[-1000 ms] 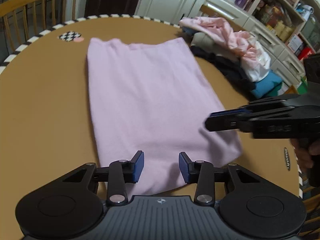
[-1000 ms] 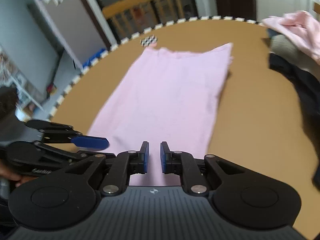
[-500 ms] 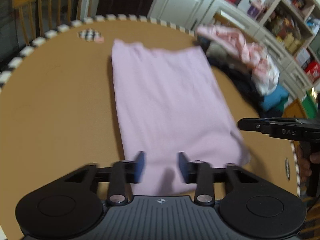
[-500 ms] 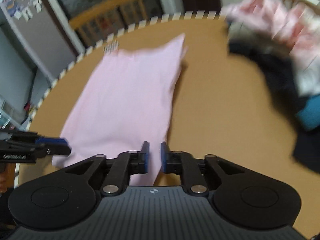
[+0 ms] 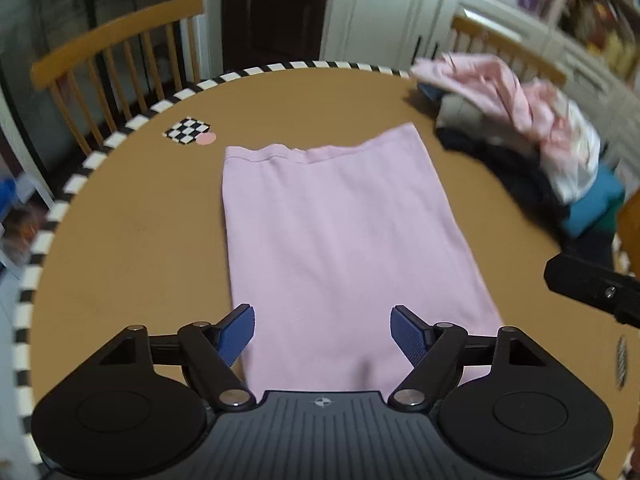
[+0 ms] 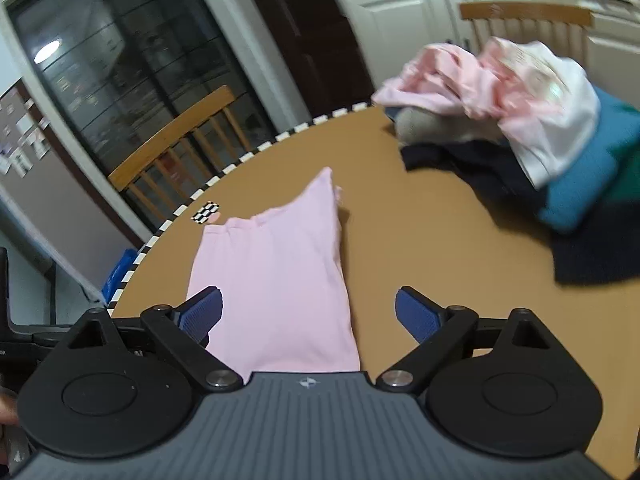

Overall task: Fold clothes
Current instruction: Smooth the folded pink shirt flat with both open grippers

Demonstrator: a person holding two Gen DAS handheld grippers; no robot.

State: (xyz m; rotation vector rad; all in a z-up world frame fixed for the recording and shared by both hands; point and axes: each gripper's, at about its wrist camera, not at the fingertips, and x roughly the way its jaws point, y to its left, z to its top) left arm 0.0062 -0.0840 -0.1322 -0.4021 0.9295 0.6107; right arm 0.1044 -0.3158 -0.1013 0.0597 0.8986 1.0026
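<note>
While we hold both tools above the near end of the round brown desk point(image 5: 120, 240), nothing sits between the fingers of either one. At the far left, a wooden chair point(image 5: 120, 60) stands behind the desk's black-and-white checked rim, and a small checkered marker point(image 5: 187, 130) with a pink dot beside it lies just inside that rim. Our left tool point(image 5: 322, 334) has just been opening its jaws; they stand wide apart over the near edge of the folded pink garment point(image 5: 332, 232), not touching it. That garment lies flat in a long rectangle on the middle of the desk, its far hem toward the marker and its near end under our tools. Our right tool point(image 6: 309, 314) has also just been opening, and its jaws are spread as wide as we see them, empty, with the garment's near right corner showing below and between its blue pads. To the right, well apart from the folded piece, a loose pile of clothes point(image 5: 520, 120) in pink, white, dark and teal rests on the desk's far right side, in front of a second chair point(image 6: 524, 20) and white cabinets point(image 5: 380, 12).
</note>
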